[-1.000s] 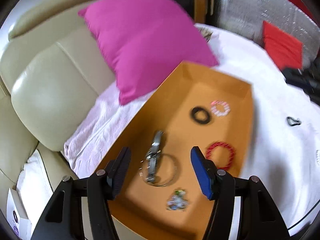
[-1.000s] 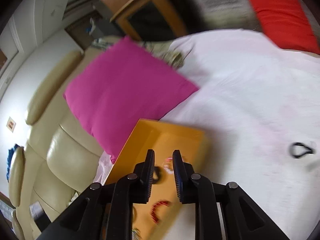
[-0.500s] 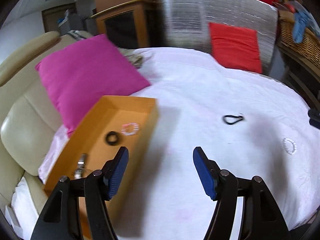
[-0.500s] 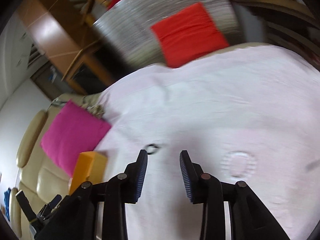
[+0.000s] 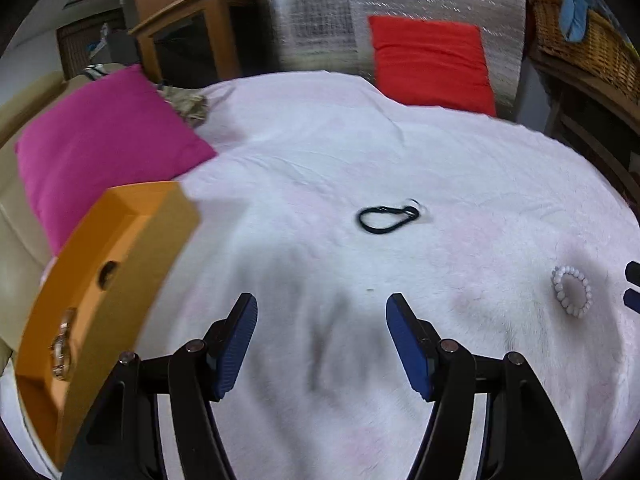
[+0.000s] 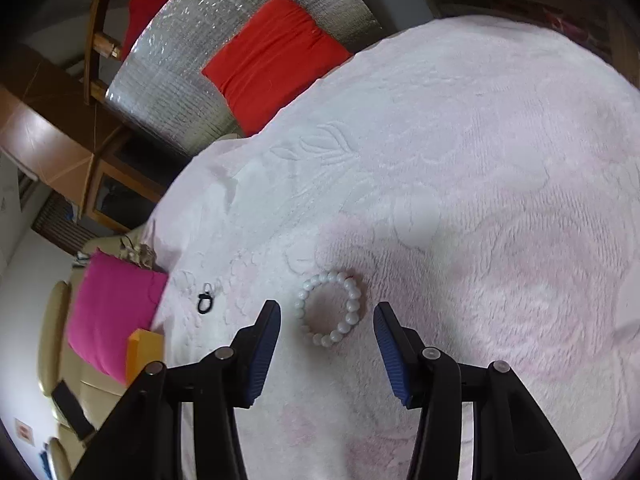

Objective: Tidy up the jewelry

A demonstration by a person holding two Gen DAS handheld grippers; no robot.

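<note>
A white bead bracelet (image 6: 331, 309) lies flat on the pale pink bedspread (image 6: 460, 184). My right gripper (image 6: 326, 344) hovers just short of it, jaws opening, nothing pressed between them. The same bracelet (image 5: 571, 296) shows at the right in the left wrist view, with the right gripper's fingertips (image 5: 633, 286) at the frame edge. A black cord loop with a small metal ring (image 5: 386, 215) lies further out; it is tiny in the right wrist view (image 6: 205, 303). My left gripper (image 5: 321, 316) is open and empty over bare bedspread. The orange box (image 5: 120, 248) at the left holds a metal watch (image 5: 62, 346) and a dark ring.
A magenta pillow (image 5: 100, 148) leans on the beige headboard behind the box. A red cushion (image 5: 430, 64) rests against a silver foil panel at the far edge of the bed. A wicker basket (image 5: 588, 44) stands at the right, a wooden cabinet (image 5: 192, 36) at the back left.
Both grippers swung right, away from the orange box, out over the bedspread. The right gripper's jaws widened from nearly shut, and the white bracelet came up just ahead of them.
</note>
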